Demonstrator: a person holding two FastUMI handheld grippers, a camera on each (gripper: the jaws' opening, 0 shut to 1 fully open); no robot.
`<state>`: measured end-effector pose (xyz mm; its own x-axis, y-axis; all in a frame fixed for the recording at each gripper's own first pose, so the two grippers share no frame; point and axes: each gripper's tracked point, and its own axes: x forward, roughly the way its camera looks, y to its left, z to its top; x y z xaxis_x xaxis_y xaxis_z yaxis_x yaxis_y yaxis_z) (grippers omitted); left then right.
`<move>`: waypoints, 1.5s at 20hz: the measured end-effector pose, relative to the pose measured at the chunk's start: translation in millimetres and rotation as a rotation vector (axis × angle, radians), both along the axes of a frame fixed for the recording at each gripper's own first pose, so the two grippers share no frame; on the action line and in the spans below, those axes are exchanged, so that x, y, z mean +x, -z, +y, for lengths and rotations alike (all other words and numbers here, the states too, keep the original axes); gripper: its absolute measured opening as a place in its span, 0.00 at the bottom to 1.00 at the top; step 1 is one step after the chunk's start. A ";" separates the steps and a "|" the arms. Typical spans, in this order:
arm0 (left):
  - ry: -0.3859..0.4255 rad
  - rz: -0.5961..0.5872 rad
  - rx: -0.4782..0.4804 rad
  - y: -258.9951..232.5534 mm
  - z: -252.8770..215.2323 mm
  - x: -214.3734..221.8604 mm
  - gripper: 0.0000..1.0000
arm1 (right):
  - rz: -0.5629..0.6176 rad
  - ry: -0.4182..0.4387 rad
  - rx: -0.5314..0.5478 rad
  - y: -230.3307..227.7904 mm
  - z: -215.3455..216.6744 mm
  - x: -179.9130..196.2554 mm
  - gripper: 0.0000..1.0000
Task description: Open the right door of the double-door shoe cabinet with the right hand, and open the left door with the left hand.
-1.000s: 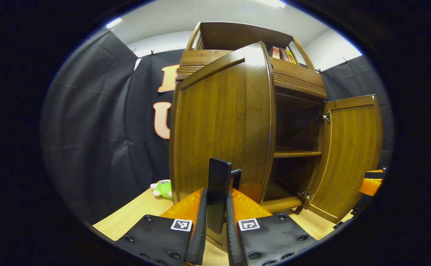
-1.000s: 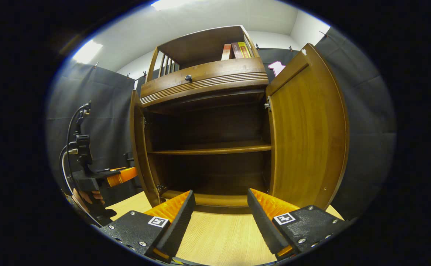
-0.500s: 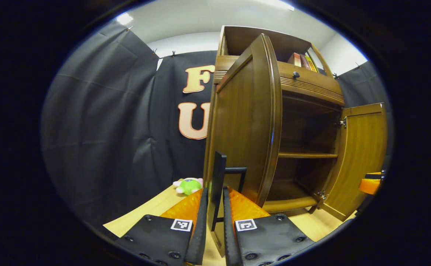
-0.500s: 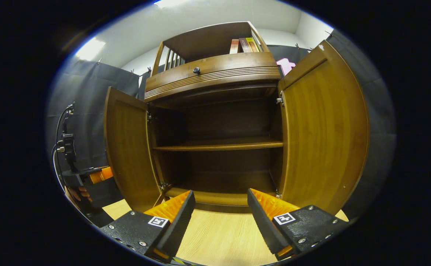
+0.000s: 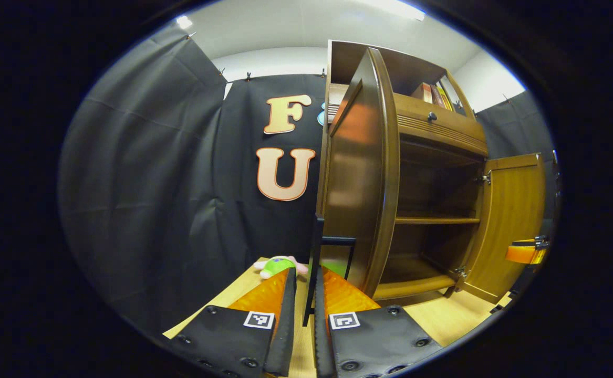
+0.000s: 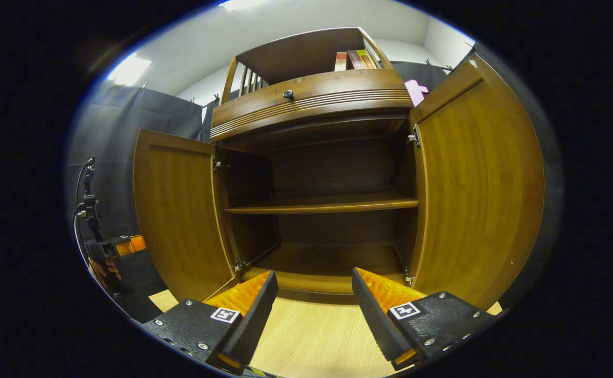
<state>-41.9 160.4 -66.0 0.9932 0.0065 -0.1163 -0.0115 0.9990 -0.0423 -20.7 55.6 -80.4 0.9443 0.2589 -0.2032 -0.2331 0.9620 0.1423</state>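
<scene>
On the left, the left door (image 6: 177, 210) of the shoe cabinet (image 6: 311, 100) is seen swung far wider than a second ago, when it was edge-on in the right gripper view; its inner face is now turned toward the room. The black handle (image 5: 319, 257) of that door is clamped between the fingers of the left gripper (image 5: 304, 310), which is pressed shut on it, with a green plush toy (image 5: 277, 265) lying just beyond on the wooden floor (image 6: 311, 341). In the middle, the shelf (image 6: 322, 205) is bare. On the right, the right door (image 6: 474, 194) stands fully open, and the right gripper (image 6: 314, 294) is held apart and empty before the cabinet. Both doors being open, the task is judged essentially finished, only the release of the handle remaining.
</scene>
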 end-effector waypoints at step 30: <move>0.138 -0.083 0.002 -64.5 -135.9 -10.6 0.24 | -0.013 -0.005 0.028 -4.6 -3.8 18.7 0.88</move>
